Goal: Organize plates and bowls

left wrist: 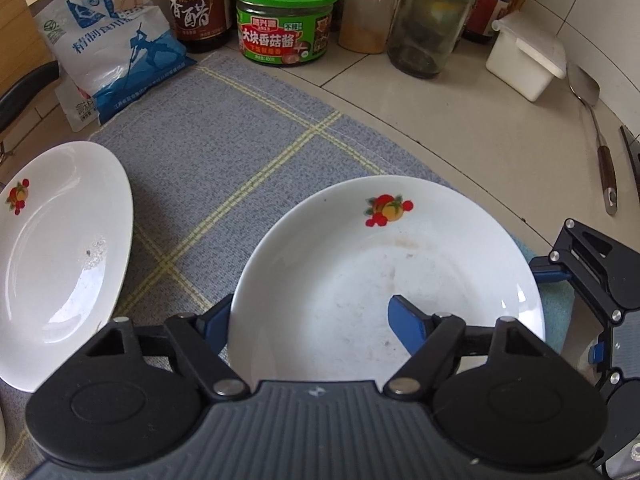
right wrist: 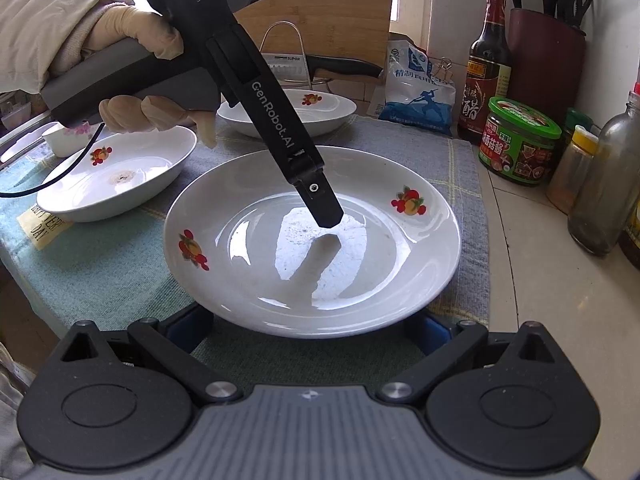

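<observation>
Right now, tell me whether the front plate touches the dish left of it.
Apart: right wrist view shows cloth between the front plate and the dish.

The black and grey handheld left tongs [right wrist: 324,208], seen from the right wrist, carry white lettering: "DAS Data Acquisition System" on the head and "GenRobot.AI" down the arm. The green-lidded round jar [left wrist: 286,20] reads "大块香菇酱", the dark brown glass bottle with a red label [left wrist: 196,4] reads "香醋", and the white and blue plastic bag [left wrist: 116,56] reads "精制食用". On the knife blade [right wrist: 286,65] in the wire rack stands "SUPOR", and the yellow tag [right wrist: 42,226] on the teal cloth shows "DAY" upside down.
</observation>
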Available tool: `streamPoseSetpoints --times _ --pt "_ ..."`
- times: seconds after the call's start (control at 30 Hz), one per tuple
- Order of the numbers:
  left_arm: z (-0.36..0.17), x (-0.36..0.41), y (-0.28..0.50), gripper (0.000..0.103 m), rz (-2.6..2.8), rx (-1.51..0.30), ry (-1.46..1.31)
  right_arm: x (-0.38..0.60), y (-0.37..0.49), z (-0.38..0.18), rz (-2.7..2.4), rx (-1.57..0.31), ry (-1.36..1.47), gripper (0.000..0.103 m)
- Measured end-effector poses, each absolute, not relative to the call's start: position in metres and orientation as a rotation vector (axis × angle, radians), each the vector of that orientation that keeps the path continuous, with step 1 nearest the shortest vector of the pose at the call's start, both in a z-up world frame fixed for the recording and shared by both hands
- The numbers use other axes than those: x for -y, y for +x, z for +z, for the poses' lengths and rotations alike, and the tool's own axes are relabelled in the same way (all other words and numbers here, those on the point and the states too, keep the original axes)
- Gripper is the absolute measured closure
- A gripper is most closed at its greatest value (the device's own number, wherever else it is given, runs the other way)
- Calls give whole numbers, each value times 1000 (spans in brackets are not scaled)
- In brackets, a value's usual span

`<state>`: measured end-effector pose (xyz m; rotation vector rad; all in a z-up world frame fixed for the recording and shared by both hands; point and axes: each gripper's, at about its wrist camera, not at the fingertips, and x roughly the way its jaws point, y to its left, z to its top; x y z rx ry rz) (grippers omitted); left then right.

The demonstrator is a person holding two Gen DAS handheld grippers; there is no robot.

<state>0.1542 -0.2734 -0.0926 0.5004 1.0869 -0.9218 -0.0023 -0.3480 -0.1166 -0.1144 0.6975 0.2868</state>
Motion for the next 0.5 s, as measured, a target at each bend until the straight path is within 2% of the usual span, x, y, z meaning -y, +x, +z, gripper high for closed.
streamPoseSetpoints --times 0.5 --pt "-93 279 157 27 -938 -1093 526 345 2 -113 272 -719 -167 1"
